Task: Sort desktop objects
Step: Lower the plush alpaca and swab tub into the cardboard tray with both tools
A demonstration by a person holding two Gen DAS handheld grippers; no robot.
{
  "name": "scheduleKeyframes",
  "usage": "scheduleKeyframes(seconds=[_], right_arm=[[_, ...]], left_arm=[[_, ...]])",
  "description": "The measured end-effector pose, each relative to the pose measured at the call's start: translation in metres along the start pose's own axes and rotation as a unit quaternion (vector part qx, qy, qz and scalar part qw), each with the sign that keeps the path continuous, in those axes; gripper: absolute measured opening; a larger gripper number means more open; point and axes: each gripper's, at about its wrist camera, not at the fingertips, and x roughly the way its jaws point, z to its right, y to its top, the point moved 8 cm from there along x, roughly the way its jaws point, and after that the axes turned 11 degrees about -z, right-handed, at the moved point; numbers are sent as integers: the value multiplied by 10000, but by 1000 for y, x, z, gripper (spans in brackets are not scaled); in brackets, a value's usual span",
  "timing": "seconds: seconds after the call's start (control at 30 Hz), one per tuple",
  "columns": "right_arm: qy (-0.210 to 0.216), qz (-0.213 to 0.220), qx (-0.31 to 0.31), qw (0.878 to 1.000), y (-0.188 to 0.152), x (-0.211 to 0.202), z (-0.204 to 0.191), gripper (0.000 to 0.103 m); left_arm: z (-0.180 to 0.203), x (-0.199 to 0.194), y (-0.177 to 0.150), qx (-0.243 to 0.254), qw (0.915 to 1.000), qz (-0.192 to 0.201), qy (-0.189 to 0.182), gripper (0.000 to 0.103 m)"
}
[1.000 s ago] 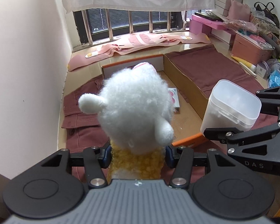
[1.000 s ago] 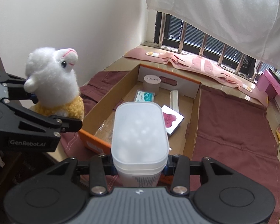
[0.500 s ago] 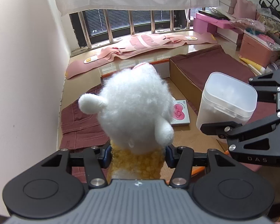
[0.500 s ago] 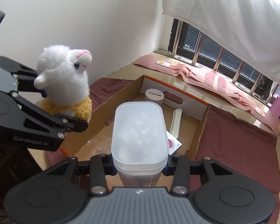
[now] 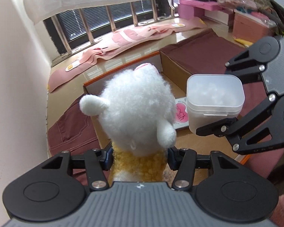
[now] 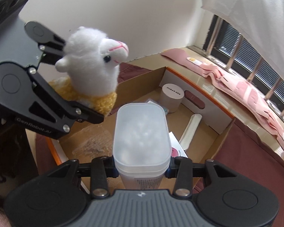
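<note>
My left gripper [image 5: 140, 158] is shut on a white plush alpaca [image 5: 136, 113] with a yellow knitted collar, held upright by its neck; the right wrist view shows the alpaca [image 6: 92, 64] from the side. My right gripper [image 6: 141, 168] is shut on a frosted plastic container [image 6: 141, 134] with white balls inside, which also shows as the container [image 5: 214, 102] in the left wrist view. Both are held above an open cardboard box [image 6: 198, 100] with an orange rim. The two grippers hang side by side, the alpaca to the left of the container.
Inside the box lie a beige round tin [image 6: 172, 97], a long white strip [image 6: 190, 130] and a card with a pink heart [image 5: 180, 113]. Maroon cloth [image 6: 246, 151] lies around the box, pink fabric [image 5: 132, 37] along the barred window, and a wall [image 5: 15, 75] to the left.
Both grippers have moved forward and down over the box, carrying the alpaca and the container. The right gripper has rolled. Neither grip has changed.
</note>
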Motion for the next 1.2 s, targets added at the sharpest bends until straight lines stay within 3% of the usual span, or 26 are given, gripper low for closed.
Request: scheduleKeyframes(seconds=[0.57,1.2], right_arm=[[605,-395,-1279,9892,-10,37,-18,40],[1012,-601,-1722,9780,-19,47,-19,40]], left_arm=[[14,48,3,1203,9918,-350,-241,53],[26,80,2,1599,9841,-649,-420,53]])
